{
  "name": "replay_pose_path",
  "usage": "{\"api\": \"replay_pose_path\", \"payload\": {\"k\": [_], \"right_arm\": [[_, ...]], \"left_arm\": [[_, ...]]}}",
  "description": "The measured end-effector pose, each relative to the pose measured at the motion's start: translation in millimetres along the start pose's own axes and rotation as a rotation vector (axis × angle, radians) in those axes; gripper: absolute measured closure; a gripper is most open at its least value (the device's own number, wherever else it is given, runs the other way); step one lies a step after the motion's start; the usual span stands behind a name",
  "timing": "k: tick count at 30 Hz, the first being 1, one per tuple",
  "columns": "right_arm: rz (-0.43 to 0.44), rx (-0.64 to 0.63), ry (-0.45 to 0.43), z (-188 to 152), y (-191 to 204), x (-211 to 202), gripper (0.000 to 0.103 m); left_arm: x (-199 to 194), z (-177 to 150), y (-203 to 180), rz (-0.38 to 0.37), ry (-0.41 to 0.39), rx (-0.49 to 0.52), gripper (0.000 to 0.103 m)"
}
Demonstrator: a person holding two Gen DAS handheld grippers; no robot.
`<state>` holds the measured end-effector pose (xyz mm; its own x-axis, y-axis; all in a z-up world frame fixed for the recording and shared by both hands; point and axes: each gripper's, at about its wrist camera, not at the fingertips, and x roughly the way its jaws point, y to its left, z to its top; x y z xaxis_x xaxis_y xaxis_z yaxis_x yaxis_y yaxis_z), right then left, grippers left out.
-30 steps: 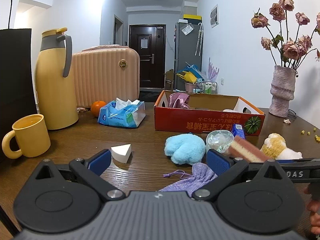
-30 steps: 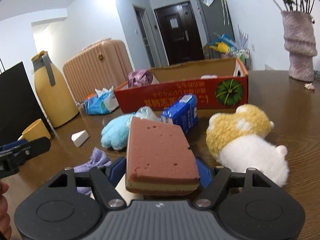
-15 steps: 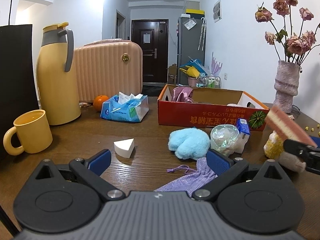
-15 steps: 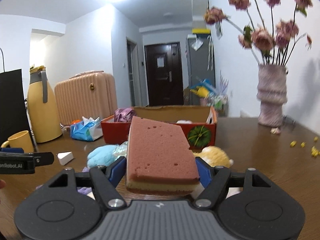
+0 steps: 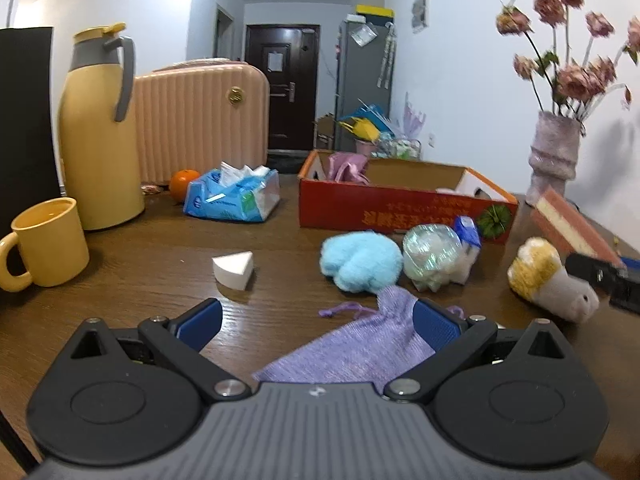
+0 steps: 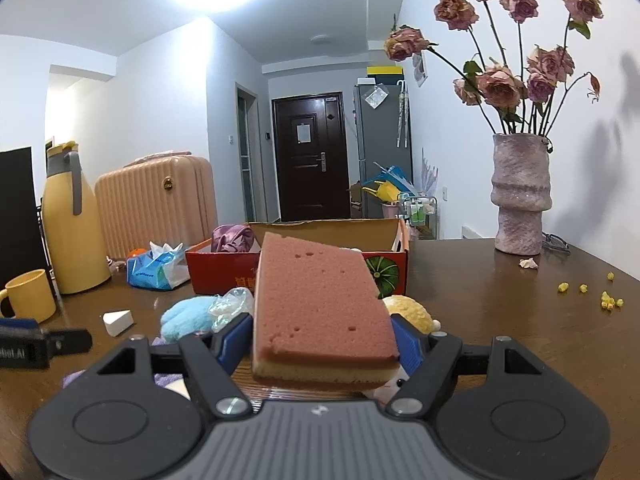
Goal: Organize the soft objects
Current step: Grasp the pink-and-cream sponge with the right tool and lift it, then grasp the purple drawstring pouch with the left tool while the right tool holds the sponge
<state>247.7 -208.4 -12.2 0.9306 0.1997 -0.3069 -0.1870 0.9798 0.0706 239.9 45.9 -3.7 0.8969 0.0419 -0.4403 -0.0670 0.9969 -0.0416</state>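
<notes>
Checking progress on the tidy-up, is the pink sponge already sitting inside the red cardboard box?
No, the pink sponge is clamped between the right claw's pads, in front of the red cardboard box.

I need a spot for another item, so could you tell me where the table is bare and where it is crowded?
Bare wood lies between the yellow mug, the white wedge and the tissue pack, and right of the red box, before the vase. Crowded: in front of the box, around the blue plush.

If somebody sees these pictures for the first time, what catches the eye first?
The pink sponge, clamped in the right gripper in front of the red cardboard box. Then the vase of dried roses at the table's far right, and the tall yellow jug at the left.
</notes>
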Motion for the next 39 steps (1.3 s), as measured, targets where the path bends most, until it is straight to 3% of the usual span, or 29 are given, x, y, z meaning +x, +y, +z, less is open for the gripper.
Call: {"api": "replay_pose_path", "payload": {"k": [10,22,36,39], "right_arm": [[0.011,0.008,0.006,-1.6,-1.0,-2.9,0.030],[0.026,0.013,0.020,-1.8,-1.7,-1.9,0.030],[0.022,0.008,0.044,-4.4,0.7,2.4,0.030],[0.019,0.008,0.048,-4.6,0.3,2.8,0.030]], "left_arm": [[14.9,-12.8,-19.8,-0.045,0.091,0.102,0.000],[60.2,-17.9,-11.8,-0.058,0.283,0.060,0.000],[63.3,-17.6,-13.4,-0.060,0.286,0.079,0.001],[62.8,-16.9,-13.5,-0.058,0.282,0.076,0.017]]}}
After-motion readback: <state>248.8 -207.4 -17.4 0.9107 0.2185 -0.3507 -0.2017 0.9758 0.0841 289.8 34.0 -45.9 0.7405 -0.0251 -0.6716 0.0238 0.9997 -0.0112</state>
